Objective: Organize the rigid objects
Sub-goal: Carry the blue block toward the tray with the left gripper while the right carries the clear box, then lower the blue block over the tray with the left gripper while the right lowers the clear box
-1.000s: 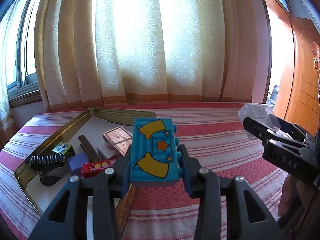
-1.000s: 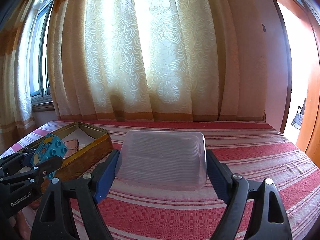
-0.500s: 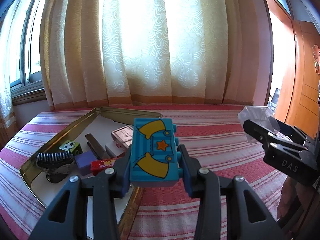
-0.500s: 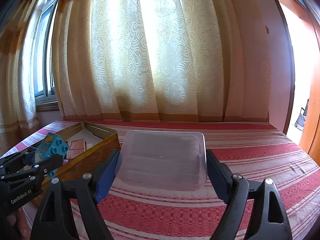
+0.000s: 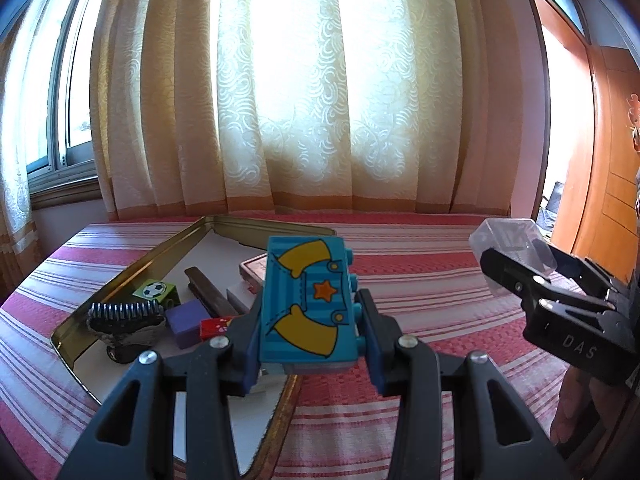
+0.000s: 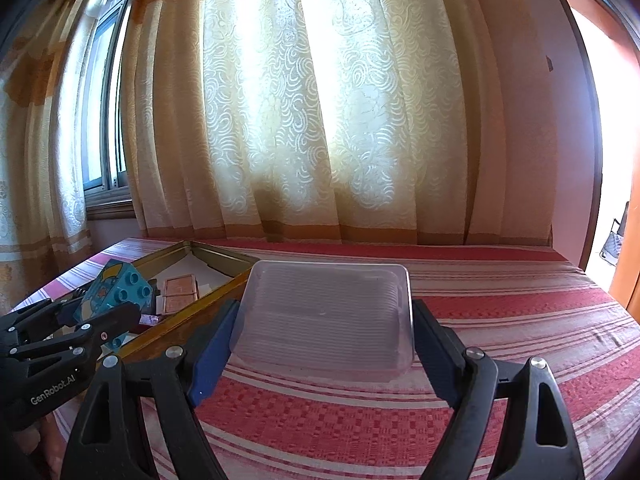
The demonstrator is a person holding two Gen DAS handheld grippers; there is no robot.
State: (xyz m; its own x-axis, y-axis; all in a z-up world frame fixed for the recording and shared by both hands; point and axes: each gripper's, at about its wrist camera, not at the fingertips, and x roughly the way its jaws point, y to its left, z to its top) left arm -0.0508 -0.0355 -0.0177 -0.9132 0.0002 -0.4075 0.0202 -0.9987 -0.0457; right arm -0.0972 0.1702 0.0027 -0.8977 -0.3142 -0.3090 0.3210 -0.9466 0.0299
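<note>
The blue toy brick [image 5: 307,305] sits clamped between the left gripper [image 5: 308,332]'s fingers, raised above the near edge of the gold tin tray [image 5: 120,276] that holds other small toys. The right gripper [image 6: 324,330] holds a clear plastic box [image 6: 326,316] across widely spread fingers, above the striped cloth [image 6: 500,308]. Over the last second nothing has shifted; neither item seems yet placed.

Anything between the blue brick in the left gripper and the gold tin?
Nothing visible. The blue brick is held above the near edge of the gold tin, which is open-topped. Blocks and a comb fill its left part; bare floor shows further back.
</note>
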